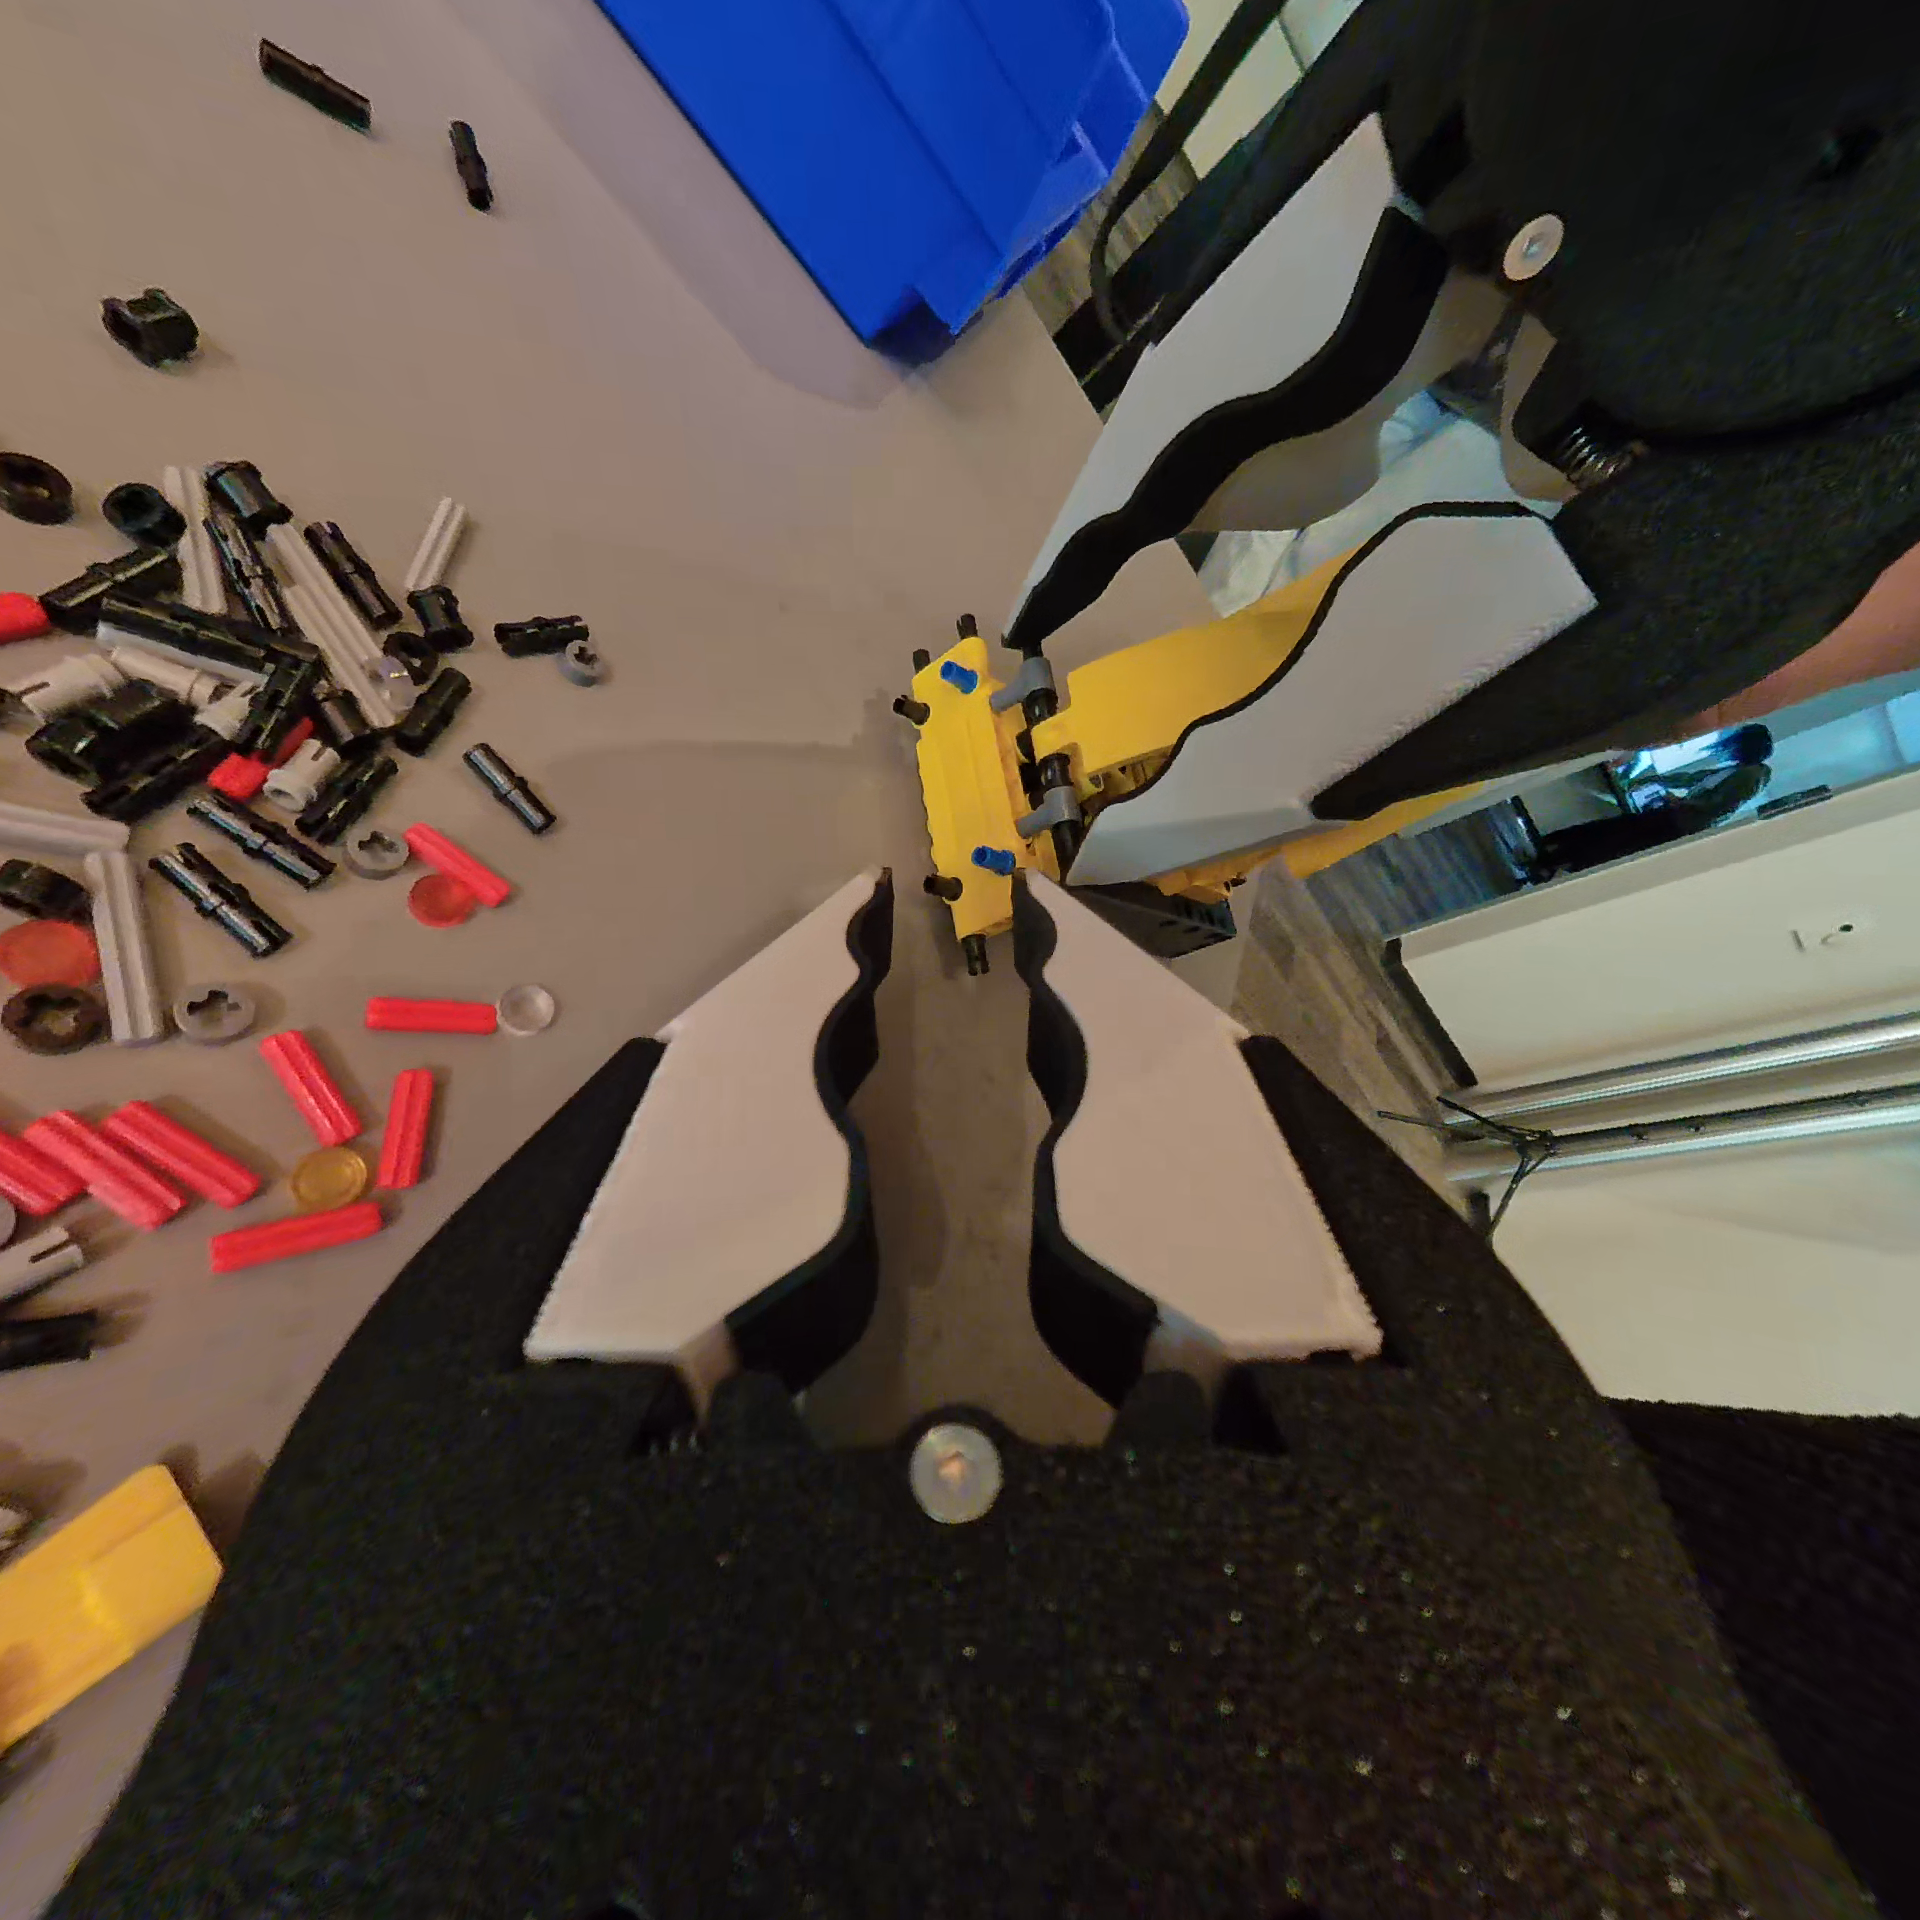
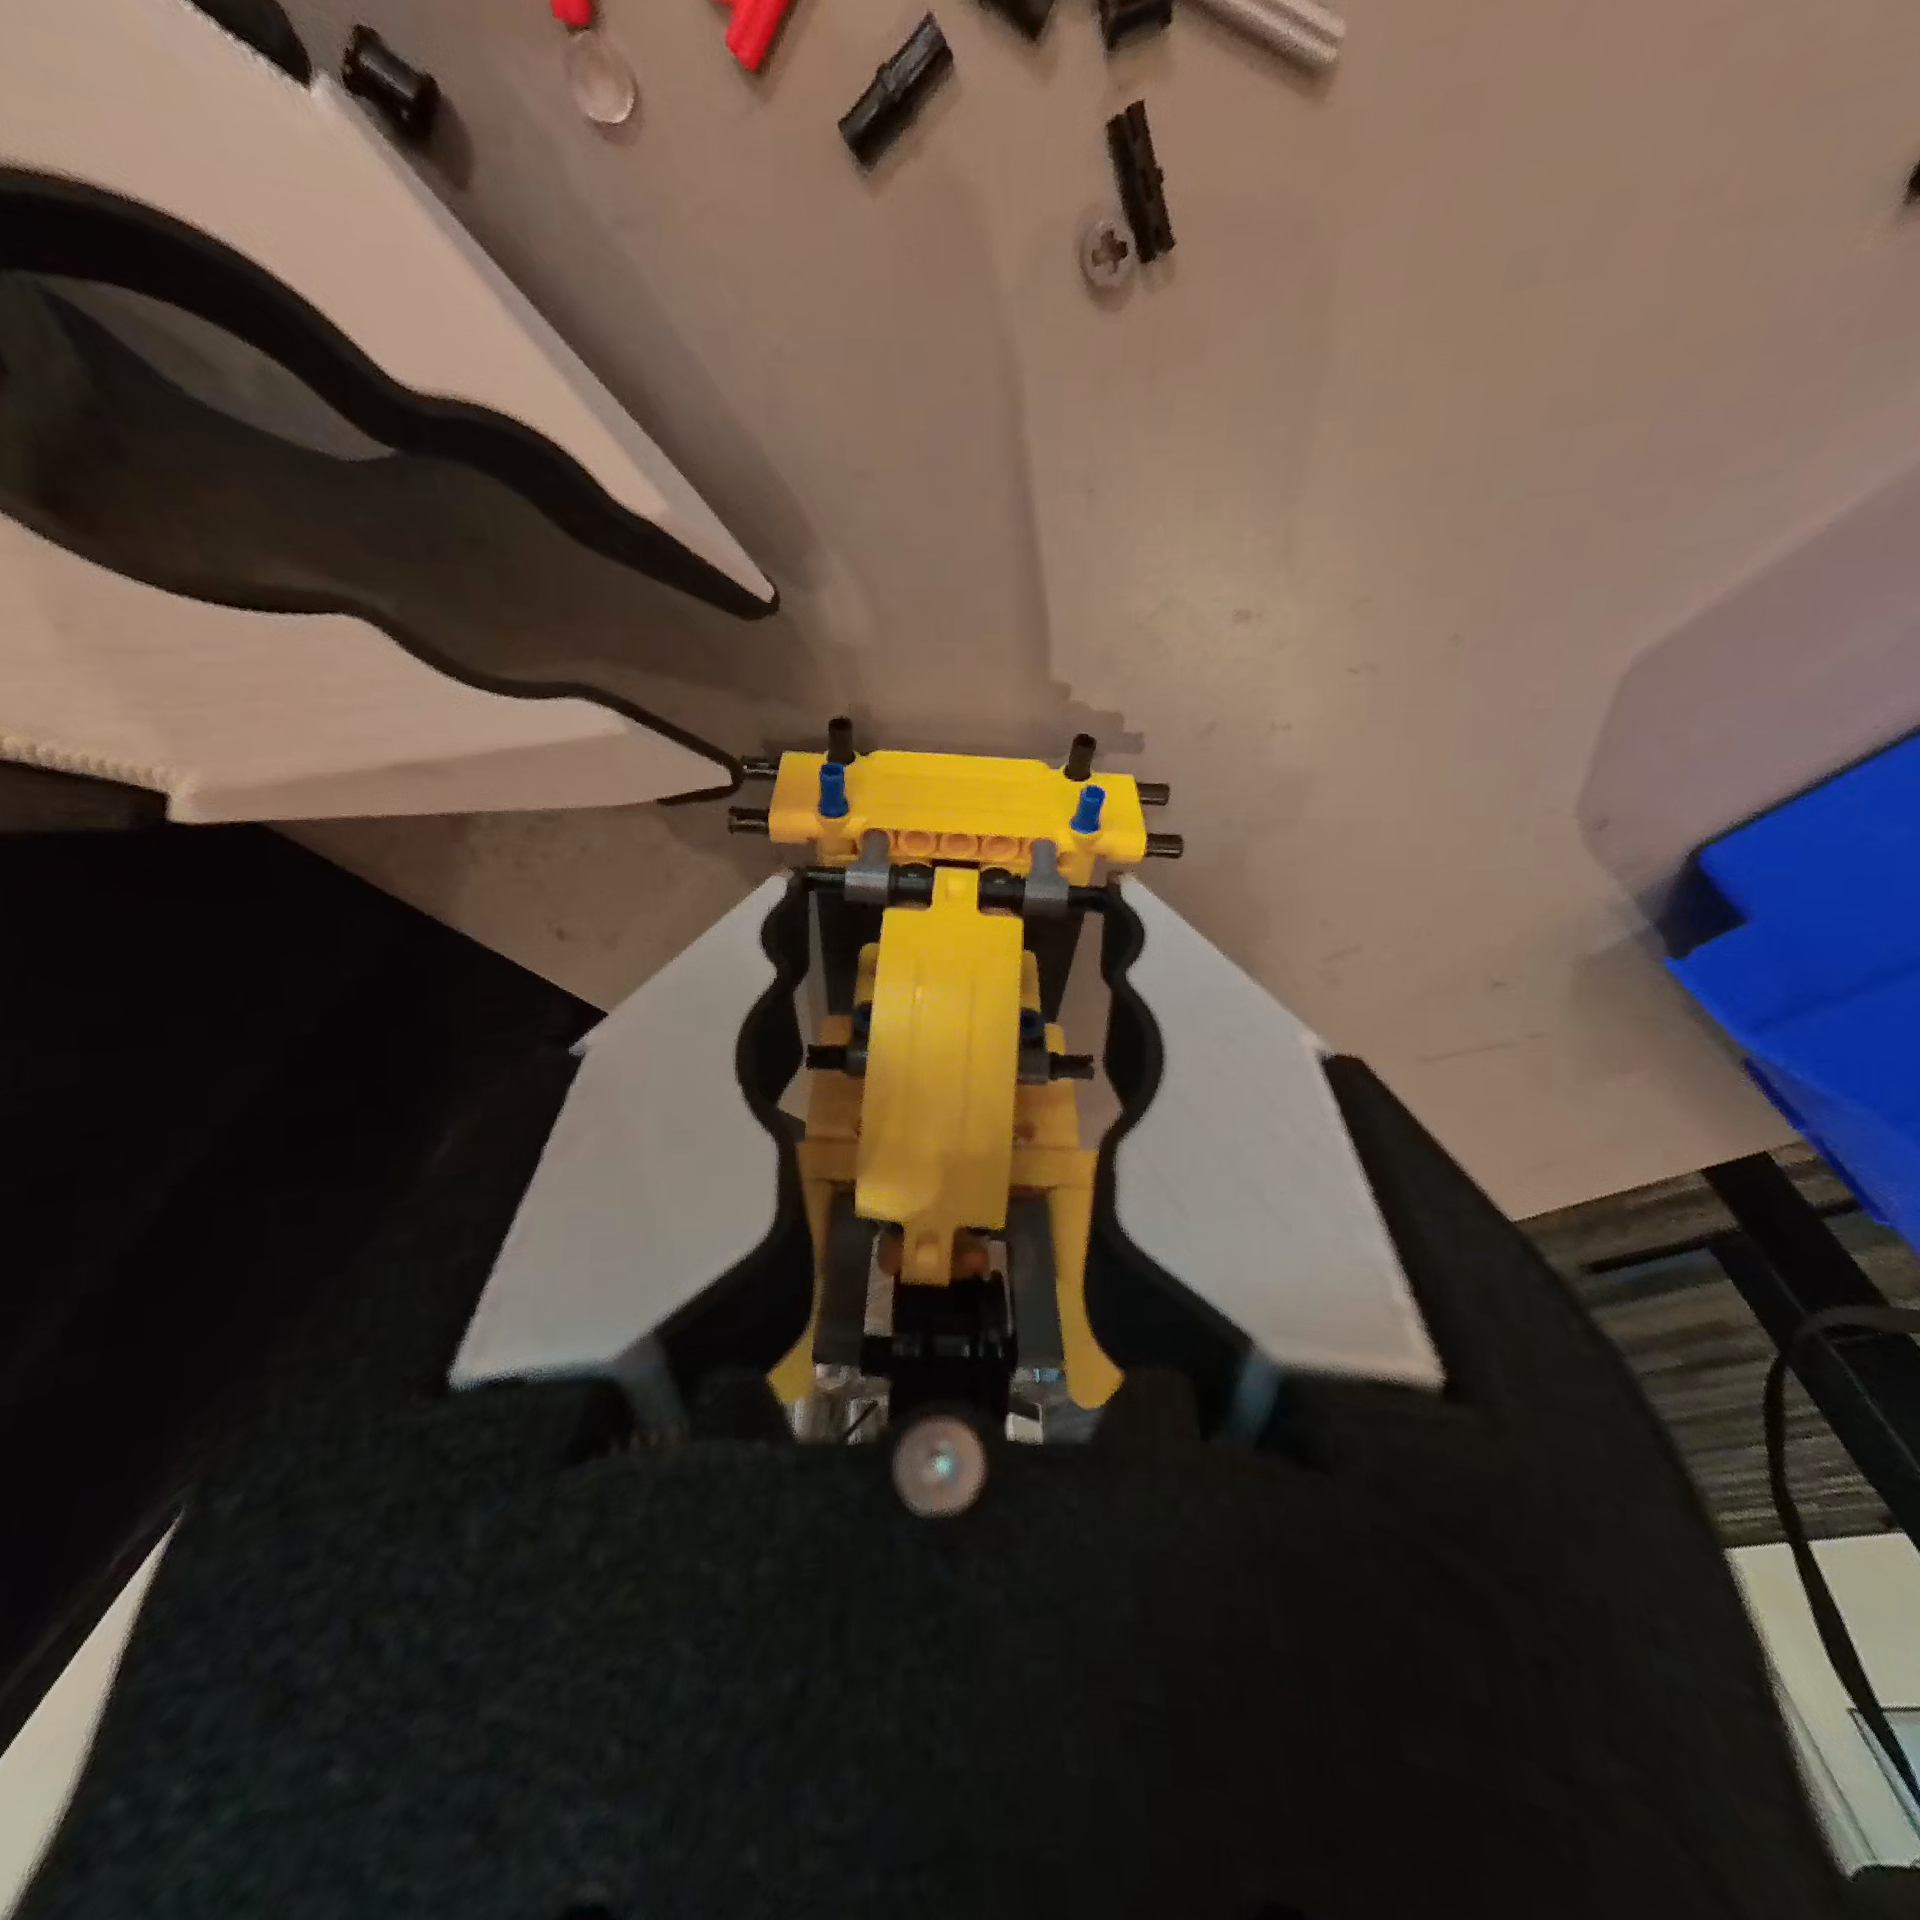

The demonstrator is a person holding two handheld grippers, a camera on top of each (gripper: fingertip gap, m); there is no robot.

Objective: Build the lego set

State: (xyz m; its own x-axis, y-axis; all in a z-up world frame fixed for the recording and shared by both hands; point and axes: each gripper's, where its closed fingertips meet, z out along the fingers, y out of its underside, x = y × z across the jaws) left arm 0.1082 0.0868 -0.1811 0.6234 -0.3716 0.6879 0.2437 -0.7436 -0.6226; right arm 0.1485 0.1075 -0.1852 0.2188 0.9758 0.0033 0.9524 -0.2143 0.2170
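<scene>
The right gripper (image 2: pixel 951 914) held a yellow toy model (image 2: pixel 940 1081) built of plastic building pieces, its fingers (image 2: pixel 665 1143) closed against the model's two sides so that the body lay lengthwise between them. The model's front end, a yellow crossbar (image 2: pixel 956 805) with two blue pins (image 2: pixel 831 790) standing on it and short black pins sticking out at its ends and corners, reached past the fingertips and sat low over the grey tabletop (image 2: pixel 1351 520); whether it touched the surface could not be told. In the left wrist view the left gripper (image 1: pixel 951 883) faced that same yellow toy model (image 1: pixel 971 800) from the side, its fingers (image 1: pixel 748 1143) spread apart with nothing between them but bare tabletop (image 1: pixel 727 468). One fingertip lay just beside the end of the crossbar, and contact could not be made out. The right gripper (image 1: pixel 1039 748) came in from the upper right of that view, clamped on the model. To the left of the grippers lay a scatter of loose pieces (image 1: pixel 229 707): black pins, grey rods, red rods (image 1: pixel 312 1086), grey rings, a clear round stud and an amber round stud (image 1: pixel 328 1177). A larger yellow piece (image 1: pixel 94 1590) lay at the lower left edge. A blue bin (image 1: pixel 914 156) stood on the far part of the tabletop, well apart from the model, and showed also at the right edge of the right wrist view (image 2: pixel 1818 987).
</scene>
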